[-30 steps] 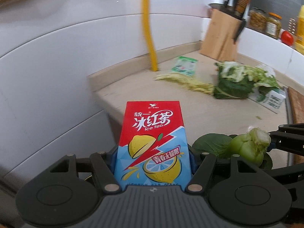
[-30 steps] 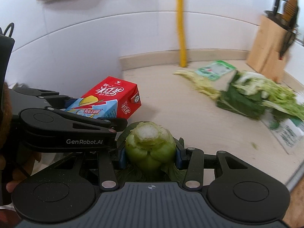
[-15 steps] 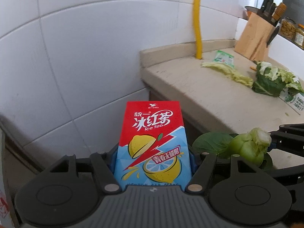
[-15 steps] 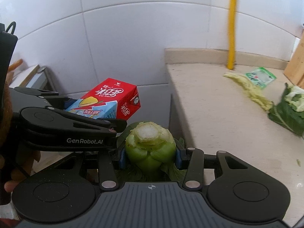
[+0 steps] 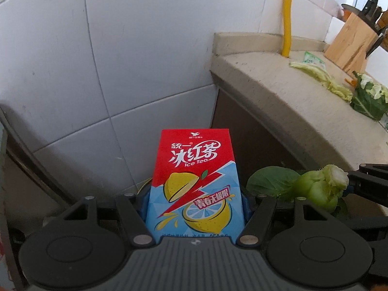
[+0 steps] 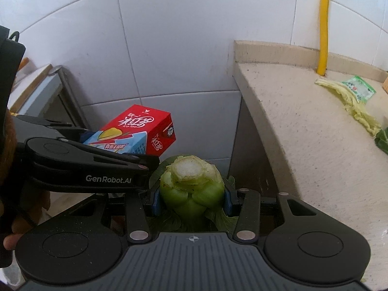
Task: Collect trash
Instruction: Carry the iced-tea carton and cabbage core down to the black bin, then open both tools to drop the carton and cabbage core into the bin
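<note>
Left claw [image 5: 195,208] clamped on the tea carton [image 5: 195,181], right claw [image 6: 191,200] pinching the bok choy stub [image 6: 191,184], both off the surface [image 6: 303,133]. At two o'clock, leaves [image 6: 349,101] and a wrapper [image 6: 359,88] left to collect; no bin visible.

Red-and-blue carton [image 5: 196,184] with yellow lemons; green vegetable stub [image 6: 191,186], pale cut end; perhaps speckled beige counter [image 6: 303,126].

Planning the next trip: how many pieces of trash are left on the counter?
3 visible: a green packet by the yellow pipe, a pale leaf strip beside it, leafy greens farther right. More may lie off-frame.
</note>
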`<state>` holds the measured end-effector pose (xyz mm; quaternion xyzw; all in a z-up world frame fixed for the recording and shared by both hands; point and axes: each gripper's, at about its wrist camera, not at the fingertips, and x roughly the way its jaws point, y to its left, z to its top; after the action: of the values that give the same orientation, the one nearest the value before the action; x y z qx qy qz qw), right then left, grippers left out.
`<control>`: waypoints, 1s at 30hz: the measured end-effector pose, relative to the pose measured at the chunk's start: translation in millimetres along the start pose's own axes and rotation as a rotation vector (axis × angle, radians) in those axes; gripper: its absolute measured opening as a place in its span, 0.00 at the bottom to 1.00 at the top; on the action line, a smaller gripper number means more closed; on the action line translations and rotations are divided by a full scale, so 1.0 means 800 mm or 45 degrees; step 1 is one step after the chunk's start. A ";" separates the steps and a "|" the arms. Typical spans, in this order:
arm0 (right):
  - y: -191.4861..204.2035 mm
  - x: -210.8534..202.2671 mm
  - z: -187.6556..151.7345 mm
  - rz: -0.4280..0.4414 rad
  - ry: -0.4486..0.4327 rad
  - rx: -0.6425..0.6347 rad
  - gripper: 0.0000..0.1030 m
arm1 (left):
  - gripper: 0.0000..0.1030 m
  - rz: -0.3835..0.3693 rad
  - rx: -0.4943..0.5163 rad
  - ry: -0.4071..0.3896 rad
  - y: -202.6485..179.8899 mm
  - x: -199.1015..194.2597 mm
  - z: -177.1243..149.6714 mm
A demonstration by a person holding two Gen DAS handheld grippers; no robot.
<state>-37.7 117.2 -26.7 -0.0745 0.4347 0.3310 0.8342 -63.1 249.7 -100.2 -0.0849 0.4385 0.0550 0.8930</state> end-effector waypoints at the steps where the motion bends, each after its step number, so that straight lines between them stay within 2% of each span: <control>1: -0.001 0.002 -0.001 0.002 0.004 0.009 0.51 | 0.58 0.005 -0.002 0.007 0.001 0.002 0.000; 9: -0.001 0.031 -0.001 0.023 0.023 0.039 0.51 | 0.58 0.063 -0.081 0.067 0.016 0.021 -0.005; 18: -0.008 0.062 0.003 0.013 0.073 0.060 0.52 | 0.59 0.169 -0.145 0.122 0.025 0.046 -0.002; 27: -0.022 0.133 0.011 0.030 0.205 0.123 0.55 | 0.60 0.193 -0.238 0.211 0.036 0.081 0.006; 28: -0.024 0.140 0.012 0.028 0.214 0.136 0.56 | 0.61 0.202 -0.255 0.213 0.039 0.082 0.006; 30: -0.024 0.149 0.012 0.036 0.212 0.138 0.55 | 0.68 0.228 -0.284 0.217 0.044 0.084 0.006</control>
<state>28.4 164.4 -116.0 -0.0504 0.5207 0.3116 0.7932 -24.6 287.1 -154.5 -0.1485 0.5098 0.1755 0.8290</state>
